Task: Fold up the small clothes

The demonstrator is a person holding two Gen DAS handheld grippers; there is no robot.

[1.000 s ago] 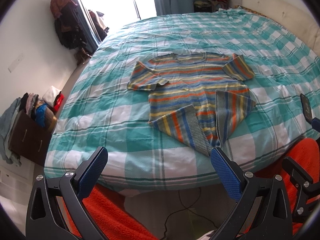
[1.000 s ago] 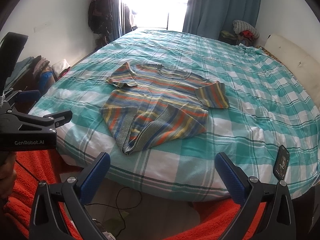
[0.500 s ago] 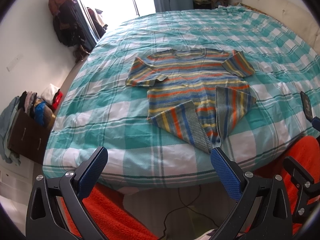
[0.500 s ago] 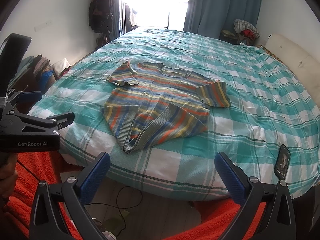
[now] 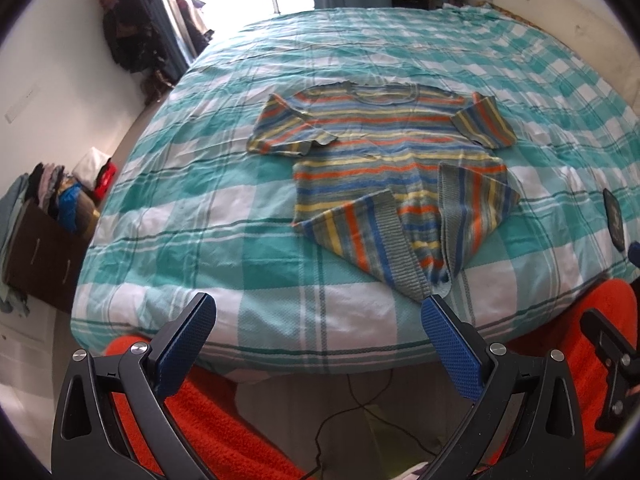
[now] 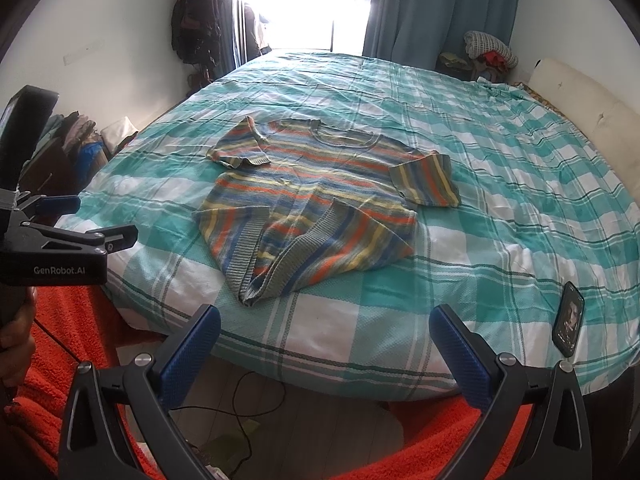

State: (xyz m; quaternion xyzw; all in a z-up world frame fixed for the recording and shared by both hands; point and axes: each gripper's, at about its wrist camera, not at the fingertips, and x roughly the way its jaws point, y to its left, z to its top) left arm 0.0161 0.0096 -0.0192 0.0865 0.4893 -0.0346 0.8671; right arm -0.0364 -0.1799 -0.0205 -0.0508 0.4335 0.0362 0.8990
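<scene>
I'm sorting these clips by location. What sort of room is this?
Most likely a home bedroom: a large bed with a checked cover fills it, curtains hang at a bright window, and clothes hang by the wall.

A wide bed (image 6: pixel 500 184) in teal check fills the room; bright window (image 6: pixel 304 4) behind; blue curtains (image 6: pixel 432 12); white walls (image 6: pixel 100 20).
</scene>
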